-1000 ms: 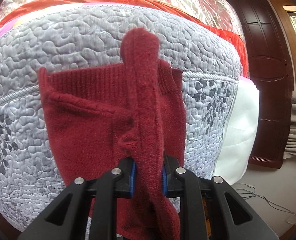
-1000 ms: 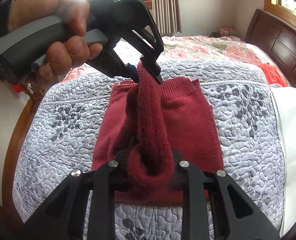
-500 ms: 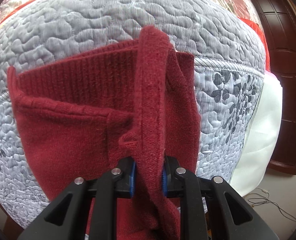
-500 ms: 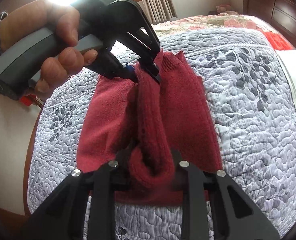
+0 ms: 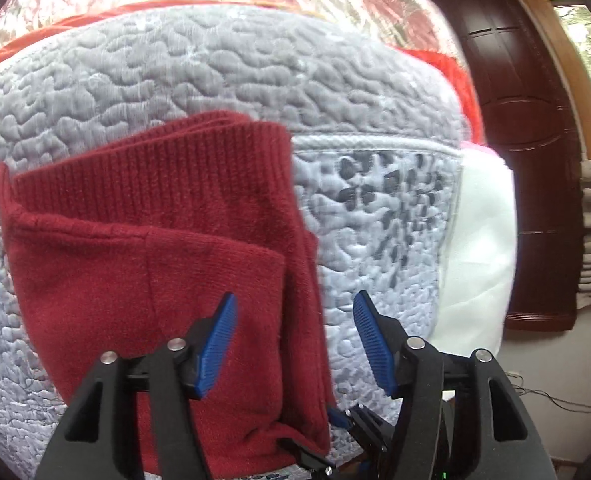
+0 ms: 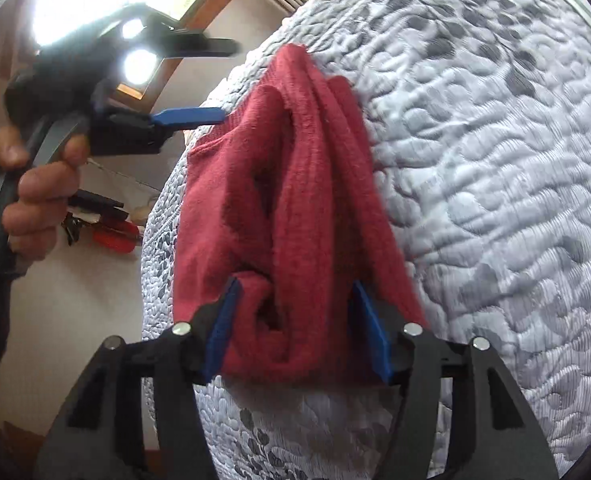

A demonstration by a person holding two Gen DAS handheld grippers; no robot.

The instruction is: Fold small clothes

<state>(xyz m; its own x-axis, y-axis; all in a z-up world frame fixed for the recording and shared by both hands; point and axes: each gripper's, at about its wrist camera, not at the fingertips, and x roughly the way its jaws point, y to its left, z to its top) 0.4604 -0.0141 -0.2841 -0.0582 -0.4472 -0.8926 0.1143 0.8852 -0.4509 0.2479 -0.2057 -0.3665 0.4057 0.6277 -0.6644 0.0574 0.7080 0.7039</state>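
Note:
A dark red knit garment (image 5: 143,264) lies folded in layers on the grey quilted bed cover (image 5: 223,68), its ribbed hem toward the far side. My left gripper (image 5: 295,340) is open just above the garment's right edge, with nothing between its blue pads. In the right wrist view the same garment (image 6: 295,184) is bunched into raised folds. My right gripper (image 6: 297,332) is open, and the near fold bulges loosely between its pads. A hand (image 6: 35,196) holds the left gripper (image 6: 229,79) off the garment's far left corner, jaws apart.
The quilt's leaf-patterned border (image 5: 391,204) runs along the bed edge, with a white sheet (image 5: 479,256) below it. A red blanket (image 5: 439,68) lies further up the bed. A dark wooden door (image 5: 527,140) and floor cables (image 5: 555,400) are at the right.
Both grippers were shut on the lifted middle ridge of the garment; both have now opened and let it go. The ridge has dropped to one side and the left gripper has drawn back.

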